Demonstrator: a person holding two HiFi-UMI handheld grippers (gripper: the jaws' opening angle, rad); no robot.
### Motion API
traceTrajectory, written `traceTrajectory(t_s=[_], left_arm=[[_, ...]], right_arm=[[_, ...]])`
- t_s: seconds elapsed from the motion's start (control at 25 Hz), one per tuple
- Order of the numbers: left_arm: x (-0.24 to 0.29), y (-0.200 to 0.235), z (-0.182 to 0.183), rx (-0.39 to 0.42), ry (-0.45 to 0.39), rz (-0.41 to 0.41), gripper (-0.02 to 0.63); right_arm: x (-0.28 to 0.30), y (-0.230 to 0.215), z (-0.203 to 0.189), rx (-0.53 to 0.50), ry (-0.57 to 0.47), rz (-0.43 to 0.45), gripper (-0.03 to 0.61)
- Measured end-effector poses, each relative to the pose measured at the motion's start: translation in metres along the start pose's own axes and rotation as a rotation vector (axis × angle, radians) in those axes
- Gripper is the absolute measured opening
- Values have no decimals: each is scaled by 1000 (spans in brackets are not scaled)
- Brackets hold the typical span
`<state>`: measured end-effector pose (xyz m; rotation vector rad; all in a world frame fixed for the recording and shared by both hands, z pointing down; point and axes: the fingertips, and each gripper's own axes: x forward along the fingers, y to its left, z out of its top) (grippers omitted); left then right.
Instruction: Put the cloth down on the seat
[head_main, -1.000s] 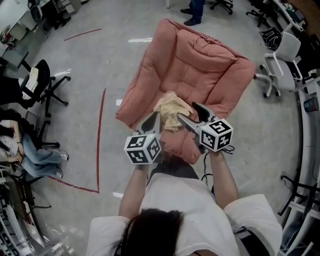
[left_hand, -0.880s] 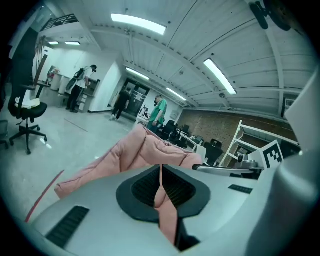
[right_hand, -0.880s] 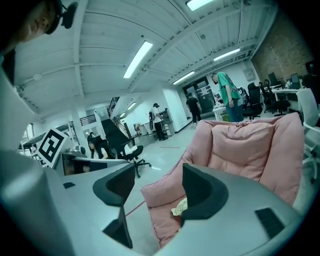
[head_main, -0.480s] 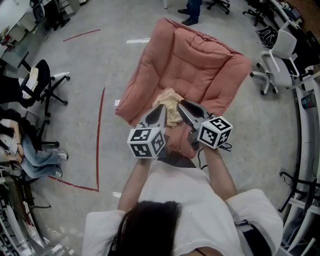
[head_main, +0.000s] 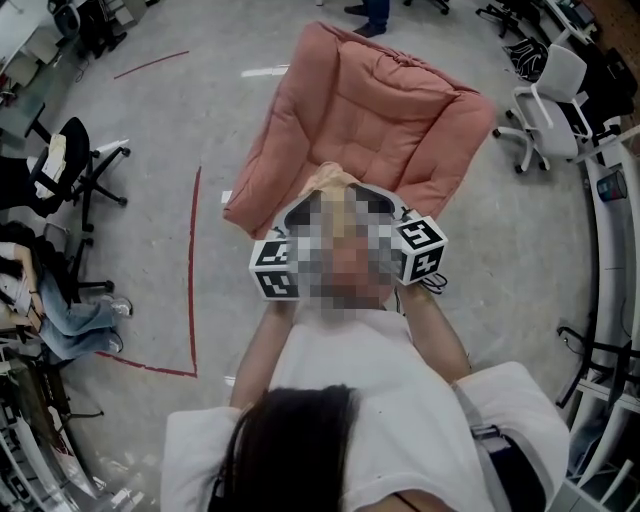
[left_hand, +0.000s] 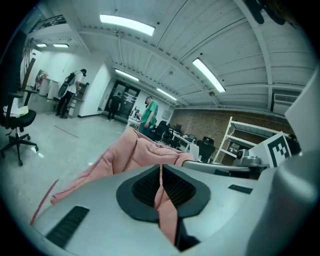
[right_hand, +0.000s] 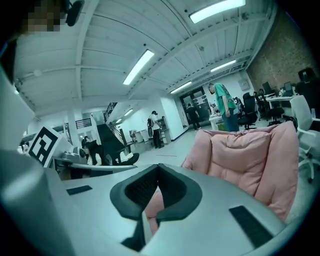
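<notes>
— While both grippers hover in front of the big pink padded fabric armchair (head_main: 385, 110), where is the crumpled pale-yellow cloth (head_main: 328, 180)?

— It lies on the front part of the seat cushion. Only its far edge shows in the head view.

— And the left gripper (left_hand: 160, 166)?

— Its own view shows the two grey jaws pressed tip to tip, with the dark ribbed pads meeting and nothing pinched. The pink in the slit below them is the armchair beyond.

— The right gripper (right_hand: 158, 166)?

— Its jaws have just been closing and now meet at the tips, empty too. The chair's back rises to the right in that view.

— From above?

— The two marker cubes sit side by side, the left cube (head_main: 275, 270) and the right cube (head_main: 420, 250), just short of the cushion. The jaw tips themselves can't be made out there.
</notes>
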<state>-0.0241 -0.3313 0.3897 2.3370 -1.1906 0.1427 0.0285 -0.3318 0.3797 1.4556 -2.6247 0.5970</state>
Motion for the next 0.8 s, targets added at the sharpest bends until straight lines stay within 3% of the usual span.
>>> traceTrajectory(t_s=[0.8], left_arm=[[11, 16, -8, 10, 24, 30, 37]], right_arm=[[9, -19, -9, -70, 39, -101, 28]])
